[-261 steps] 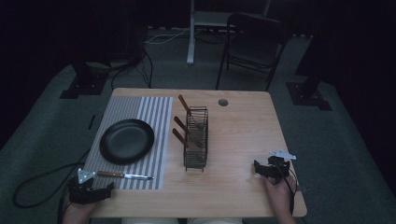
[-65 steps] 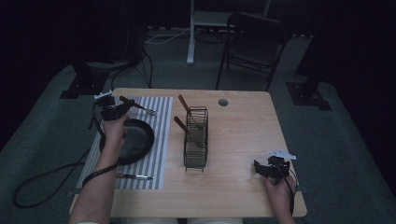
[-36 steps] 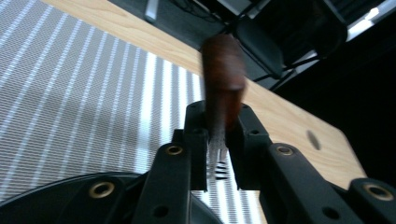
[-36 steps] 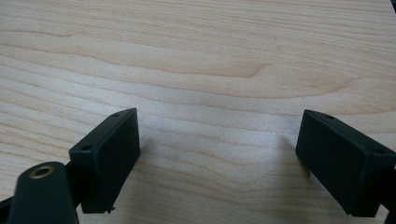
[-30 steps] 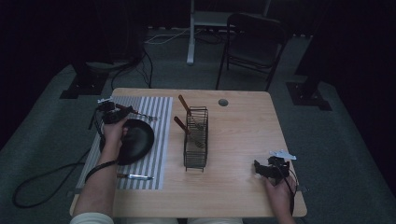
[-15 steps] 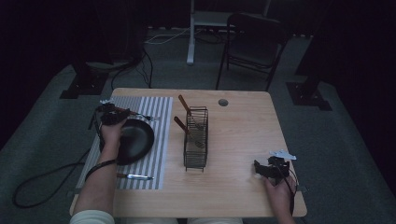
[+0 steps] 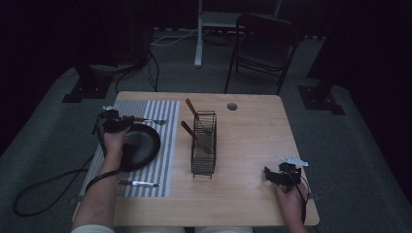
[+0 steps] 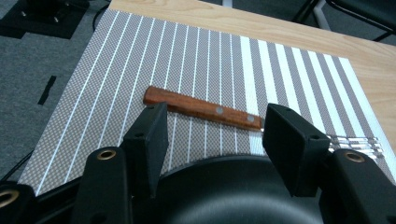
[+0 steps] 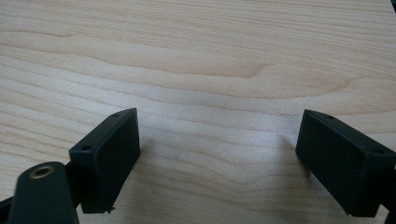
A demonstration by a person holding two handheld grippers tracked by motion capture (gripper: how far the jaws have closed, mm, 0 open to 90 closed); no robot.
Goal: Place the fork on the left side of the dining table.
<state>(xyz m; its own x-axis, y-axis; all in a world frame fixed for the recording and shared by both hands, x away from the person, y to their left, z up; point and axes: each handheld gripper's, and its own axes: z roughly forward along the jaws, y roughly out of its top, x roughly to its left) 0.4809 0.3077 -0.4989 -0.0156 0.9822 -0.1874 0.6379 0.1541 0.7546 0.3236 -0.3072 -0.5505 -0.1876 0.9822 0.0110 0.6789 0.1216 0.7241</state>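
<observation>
High view: a wooden table (image 7: 252, 145) fills the middle of the frame, with a striped placemat (image 7: 160, 145) on its left part.
Left gripper (image 7: 112, 121): upper left of the mat, at the far rim of the black plate (image 7: 141, 145); the person's left hand (image 7: 115, 141) lies over the plate's left edge.
Left gripper view: the gripper (image 8: 212, 128) has its jaws spread, having just been opening, with nothing pressed between the pads; the plate's (image 8: 233, 196) rim sits under them at the bottom of the frame.
Fork (image 8: 205, 109): flat on the mat (image 8: 116, 93) just beyond the jaws, wooden handle toward the left of the frame, tines (image 8: 357, 142) at the right edge behind the right jaw. In the high view the fork (image 7: 143, 119) lies just above the plate.
Knife (image 7: 138, 183): lower left on the mat, below the plate.
Wire caddy (image 7: 204, 143): centre of the table, two wooden-handled utensils leaning in it.
Right gripper (image 7: 279, 175): lower right of the table.
Right gripper view: the gripper (image 9: 219, 154) has its jaws wide apart over bare wood (image 9: 210, 70), holding nothing.
</observation>
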